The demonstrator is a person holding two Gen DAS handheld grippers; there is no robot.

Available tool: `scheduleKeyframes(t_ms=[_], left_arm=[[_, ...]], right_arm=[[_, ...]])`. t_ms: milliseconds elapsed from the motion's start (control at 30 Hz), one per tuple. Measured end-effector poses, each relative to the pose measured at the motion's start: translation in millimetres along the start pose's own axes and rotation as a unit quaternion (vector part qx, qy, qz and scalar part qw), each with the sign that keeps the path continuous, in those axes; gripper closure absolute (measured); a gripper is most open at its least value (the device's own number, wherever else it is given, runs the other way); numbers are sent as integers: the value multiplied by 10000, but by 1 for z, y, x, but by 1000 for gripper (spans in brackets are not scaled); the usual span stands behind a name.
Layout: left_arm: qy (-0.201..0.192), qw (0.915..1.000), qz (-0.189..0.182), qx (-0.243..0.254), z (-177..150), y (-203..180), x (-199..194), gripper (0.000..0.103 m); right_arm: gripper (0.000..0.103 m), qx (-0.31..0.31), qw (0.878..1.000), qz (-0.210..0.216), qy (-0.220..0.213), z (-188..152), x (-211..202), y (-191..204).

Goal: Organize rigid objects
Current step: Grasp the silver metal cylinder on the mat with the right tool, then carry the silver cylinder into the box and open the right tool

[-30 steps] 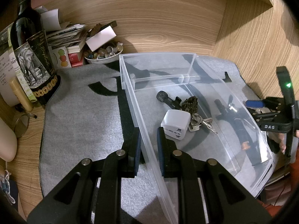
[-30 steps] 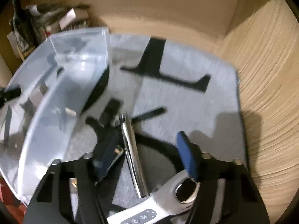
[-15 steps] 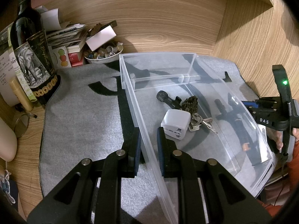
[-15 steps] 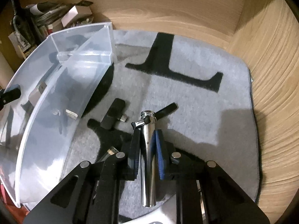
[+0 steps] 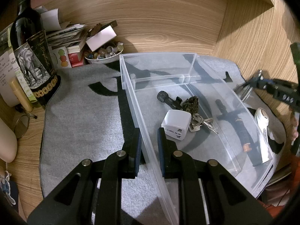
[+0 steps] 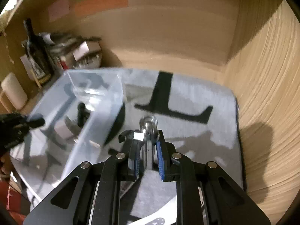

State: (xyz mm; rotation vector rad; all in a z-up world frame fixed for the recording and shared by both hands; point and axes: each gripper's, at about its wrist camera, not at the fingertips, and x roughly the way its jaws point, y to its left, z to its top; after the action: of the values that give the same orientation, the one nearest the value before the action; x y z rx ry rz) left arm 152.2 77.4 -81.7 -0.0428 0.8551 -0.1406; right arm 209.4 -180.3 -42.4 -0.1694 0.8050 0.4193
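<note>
1. Left gripper (image 5: pixel 149 144) clamped on near side wall of clear plastic divided bin (image 5: pixel 131 86), one pad inside, one outside the wall.
2. Bin sitting on grey felt mat with black markings (image 5: pixel 82 116), mat spread over wooden surface (image 5: pixel 28 136).
3. Inside bin, main compartment: white cube travel adapter (image 5: pixel 177 124), just beyond the inner pad; bunch of silver keys (image 5: pixel 201 124) touching adapter's far-right side; small dark rough lump (image 5: pixel 191 103) behind the keys; black cylindrical-headed gadget (image 5: pixel 166 97) beside the lump.
4. Bin's far end compartment, behind divider: nothing seen in it.
5. Right gripper (image 6: pixel 148 150) pinching shiny silver metal cylinder with rounded cap (image 6: pixel 149 125), raised above the mat to the right of the bin (image 6: pixel 97 91); cap pointing away from camera. Frame motion-blurred.
6. Right of bin, on mat: white handheld device with round metal tip (image 5: pixel 262 118), seen through bin's clear wall.
7. Left of bin, against wooden back wall: dark wine bottle with elephant label (image 5: pixel 30 61), white bowl of coloured beads (image 5: pixel 104 53), stack of papers and booklets (image 5: pixel 65 35).
</note>
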Motion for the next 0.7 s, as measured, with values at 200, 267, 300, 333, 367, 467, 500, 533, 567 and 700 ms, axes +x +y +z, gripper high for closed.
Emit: scheduleKeyframes(t_ms=[200,267,300,333,367,467,500,533,567,700], left_arm=[[0,10000,-1,-2,0,0,0,87],[-2,10000,-1,-1,0,0,0,87],[-2,10000,-2,-3,0,0,0,87],[-2,10000,-3,-3,0,0,0,87],[-2,10000,-1,-2,0,0,0,87],[1,10000,4,5,0,0,0,87],[0,10000,2,0,0,0,0,87],[-1,10000,0,-3,0,0,0,87],[-1,10000,0,-5,0,0,0,87],[-4,10000,1,-7,0,0,0,86]], right_arm=[[89,-87,9989,97,-442,18,-23,13],[89,-134,9983,129,-548,23,-27,17],[89,-159,9980,141,-598,26,-30,19],[89,-187,9976,154,-654,28,-33,22],[89,-220,9971,175,-714,30,-36,25],[89,-353,9953,295,-854,36,-45,35],[89,-421,9946,338,-889,37,-48,39],[89,-515,9938,361,-914,38,-50,45],[89,-589,9932,376,-928,38,-50,50],[89,-883,9908,514,-882,36,-47,69]])
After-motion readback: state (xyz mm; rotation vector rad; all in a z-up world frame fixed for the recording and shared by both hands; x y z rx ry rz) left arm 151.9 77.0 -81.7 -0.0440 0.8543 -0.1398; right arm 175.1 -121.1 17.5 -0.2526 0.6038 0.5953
